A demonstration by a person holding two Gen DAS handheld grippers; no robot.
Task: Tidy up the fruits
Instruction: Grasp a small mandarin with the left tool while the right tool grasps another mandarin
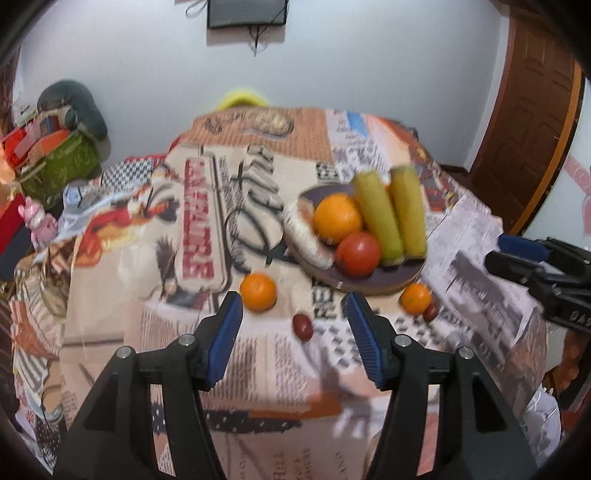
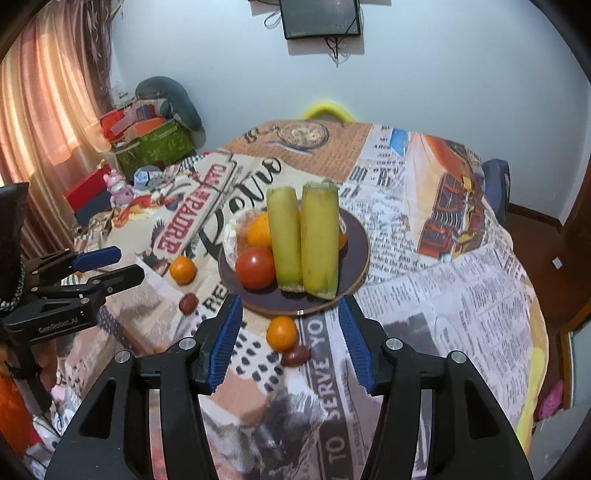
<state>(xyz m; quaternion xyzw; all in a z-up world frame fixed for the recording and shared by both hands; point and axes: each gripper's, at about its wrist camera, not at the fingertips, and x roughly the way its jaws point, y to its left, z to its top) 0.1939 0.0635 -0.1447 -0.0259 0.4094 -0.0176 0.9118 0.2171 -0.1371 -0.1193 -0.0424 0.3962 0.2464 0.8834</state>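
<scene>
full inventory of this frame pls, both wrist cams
plate: 1, dark purple, centre of table
corn cobs: 2, yellow-green, side by side on the plate
tomato: 1, red, on the plate, front left
orange on plate: 1 clear, orange, behind the tomato; another bit of orange shows right of the corn
loose oranges: 2, orange, on the cloth, one in front of the plate, one to its left
dates: 2, dark red, on the cloth, one beside each loose orange, second
tablecloth: 1, newspaper print, covers table
monitor: 1, black, on wall
green box: 1, back left, full of clutter
left tongs: open, empty
right tongs: open, empty
</scene>
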